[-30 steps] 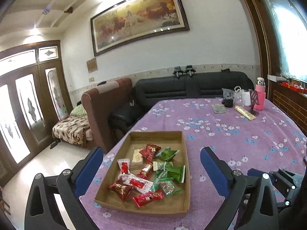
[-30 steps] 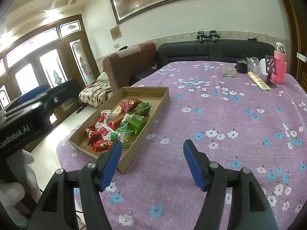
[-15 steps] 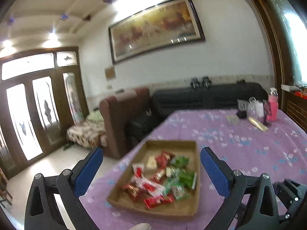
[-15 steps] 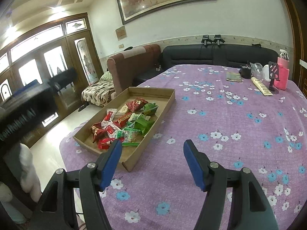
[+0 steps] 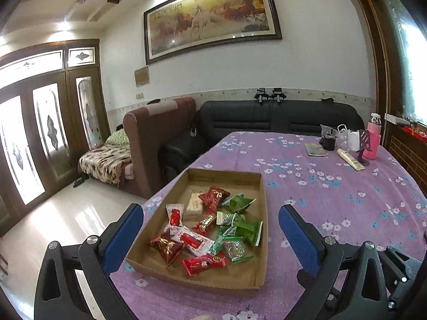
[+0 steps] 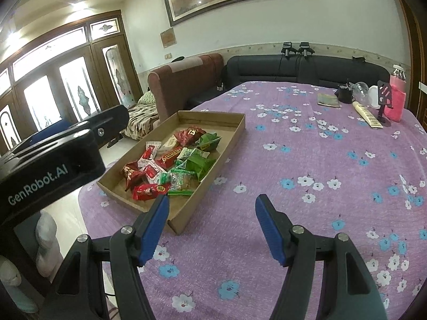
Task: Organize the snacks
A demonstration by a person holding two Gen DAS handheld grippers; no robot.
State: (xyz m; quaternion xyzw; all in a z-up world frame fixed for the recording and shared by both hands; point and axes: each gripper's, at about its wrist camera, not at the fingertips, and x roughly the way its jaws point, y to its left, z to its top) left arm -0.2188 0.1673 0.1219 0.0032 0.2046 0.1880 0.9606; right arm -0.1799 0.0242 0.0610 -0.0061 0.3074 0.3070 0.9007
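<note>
Living room, big table under a purple floral cloth (image 5: 333, 194) filling the lower right of the left wrist view, horse painting (image 5: 210, 18) hanging upper centre. Cardboard tray (image 5: 234, 280) is sitting at lower centre near the table's left edge, holding a loose heap of wrapped snacks: red packets (image 5: 204, 260) lying mostly on the left side, green packets (image 5: 249, 230) mostly on the right, colours mixing in the middle. Left gripper (image 5: 210, 234) is hovering over the tray, jaws wide apart, gripping nothing. Wrappers are looking light, thin, crinkly and slick; contents are probably crushable, so pinching a sealed end or across the flat body is looking safest. Print on the wrappers is too small to read. Writing on the painting is showing along its top but is not legible.

Right wrist view: tray (image 6: 184, 218) is lying at centre left, same mixed pile, red snack (image 6: 149, 190) nearest the camera, green ones (image 6: 198, 164) toward the right wall. Right gripper (image 6: 212, 229) is hanging over bare cloth just beside the tray's near corner, jaws apart, empty. Left gripper body (image 6: 53, 165) is filling the left edge, reading "GenRobot.AI". Pink bottle (image 6: 396, 101) is standing upper right, well apart from the tray.

Snacks being all in the tray fits either gathered or awaiting sorting.
</note>
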